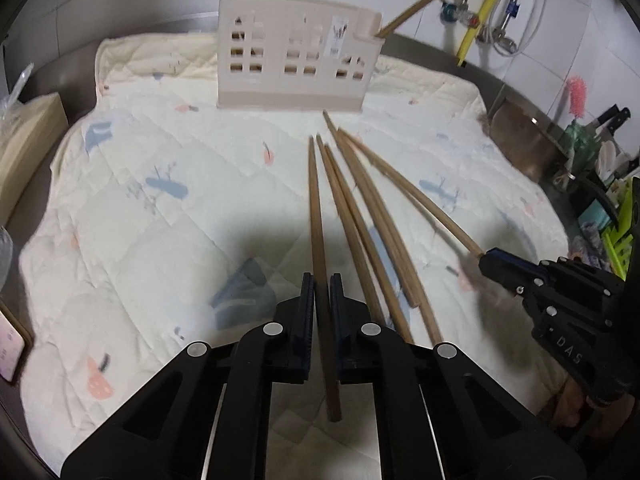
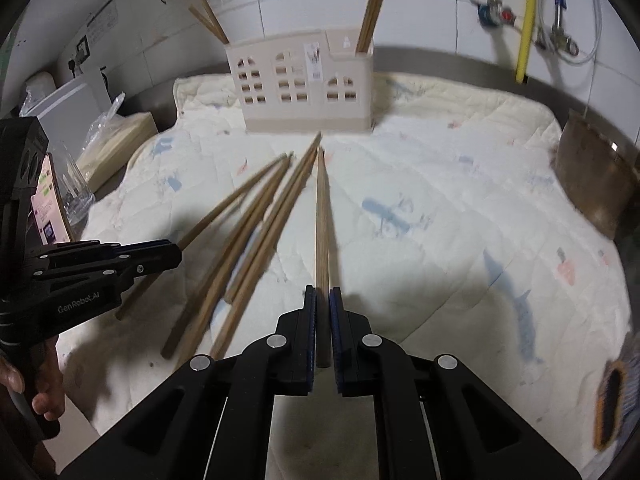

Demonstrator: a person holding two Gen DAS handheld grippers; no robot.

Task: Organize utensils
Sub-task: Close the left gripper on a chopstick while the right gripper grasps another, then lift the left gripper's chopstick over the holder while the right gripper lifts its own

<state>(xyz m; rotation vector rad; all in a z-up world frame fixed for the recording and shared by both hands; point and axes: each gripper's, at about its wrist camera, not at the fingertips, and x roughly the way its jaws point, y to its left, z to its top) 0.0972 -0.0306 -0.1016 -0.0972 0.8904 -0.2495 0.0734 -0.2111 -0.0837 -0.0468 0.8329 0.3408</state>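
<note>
Both grippers, left (image 1: pixel 322 292) and right (image 2: pixel 323 304), each clamped on 1 chopstick (image 1: pixel 318 216).

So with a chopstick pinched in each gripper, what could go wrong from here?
The left gripper and right gripper each clamp one chopstick near its thick end, so the long tips may swing and miss the holder. Lifting could also drag the loose chopsticks lying close alongside on the quilt.

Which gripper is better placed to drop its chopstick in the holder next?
Probably right. Both the left gripper and the right gripper are shut on a chopstick, but the right one's chopstick points straight at the holder.
</note>
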